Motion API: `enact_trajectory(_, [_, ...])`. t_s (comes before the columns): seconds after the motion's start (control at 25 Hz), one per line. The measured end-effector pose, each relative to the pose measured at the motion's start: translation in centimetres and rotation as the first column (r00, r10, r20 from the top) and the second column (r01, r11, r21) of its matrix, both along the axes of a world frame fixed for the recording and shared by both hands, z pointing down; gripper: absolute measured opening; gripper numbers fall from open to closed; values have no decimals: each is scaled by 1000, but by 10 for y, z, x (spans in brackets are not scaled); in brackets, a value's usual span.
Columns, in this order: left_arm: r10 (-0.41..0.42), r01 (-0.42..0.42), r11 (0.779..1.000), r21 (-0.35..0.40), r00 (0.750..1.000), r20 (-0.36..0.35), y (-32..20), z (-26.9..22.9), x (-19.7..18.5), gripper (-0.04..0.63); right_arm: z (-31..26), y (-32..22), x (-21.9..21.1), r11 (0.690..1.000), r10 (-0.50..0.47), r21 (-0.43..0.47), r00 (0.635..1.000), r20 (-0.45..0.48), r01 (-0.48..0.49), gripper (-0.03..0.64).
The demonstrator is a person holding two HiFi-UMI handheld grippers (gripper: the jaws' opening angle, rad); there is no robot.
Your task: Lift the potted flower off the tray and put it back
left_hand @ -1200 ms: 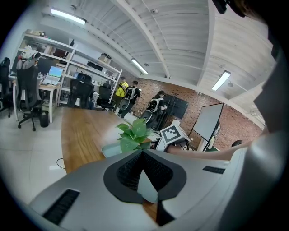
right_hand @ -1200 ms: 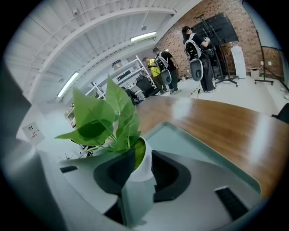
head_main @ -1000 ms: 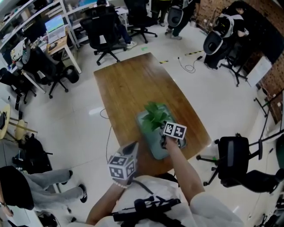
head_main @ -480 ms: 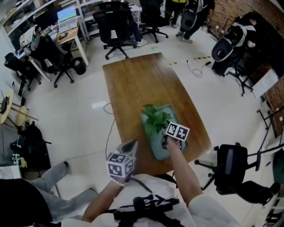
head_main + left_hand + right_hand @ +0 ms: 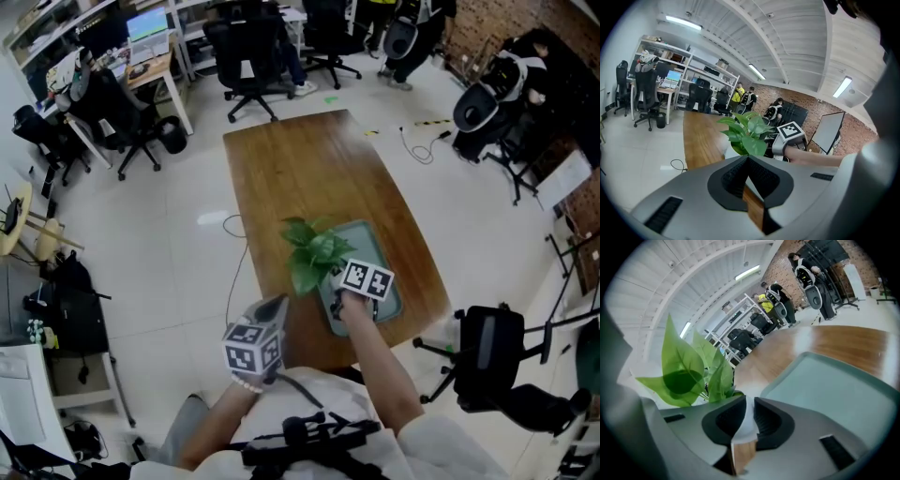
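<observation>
One potted flower, stem vertical | right claw clamped on its pot | left claw together

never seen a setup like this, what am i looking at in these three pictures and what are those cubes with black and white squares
No robot here: a person holds a two-jaw gripper in each hand; the marker cubes are part of them. The head view looks down from the person's head onto a wooden table. The other two pictures come from cameras riding on each gripper, looking along its jaws. A grey-green tray lies on the table. The right gripper is clamped on the white pot of the potted flower, at the tray's left edge. The left gripper is shut and empty.
</observation>
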State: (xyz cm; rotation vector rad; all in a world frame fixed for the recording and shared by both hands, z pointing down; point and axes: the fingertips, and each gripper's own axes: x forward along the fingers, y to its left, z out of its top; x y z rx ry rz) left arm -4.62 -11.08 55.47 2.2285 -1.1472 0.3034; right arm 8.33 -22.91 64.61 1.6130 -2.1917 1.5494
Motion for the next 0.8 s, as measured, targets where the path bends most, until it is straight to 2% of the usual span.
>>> enact_trajectory(0.32, [-35, 35, 999, -4, 999, -4, 9, 0, -15, -6, 28, 23, -46, 995, -78, -67, 997, -20, 76, 61])
enact_trajectory(0.8, [-66, 66, 998, -9, 998, -8, 21, 1, -31, -6, 46, 40, -53, 993, -88, -90, 994, -60, 83, 69])
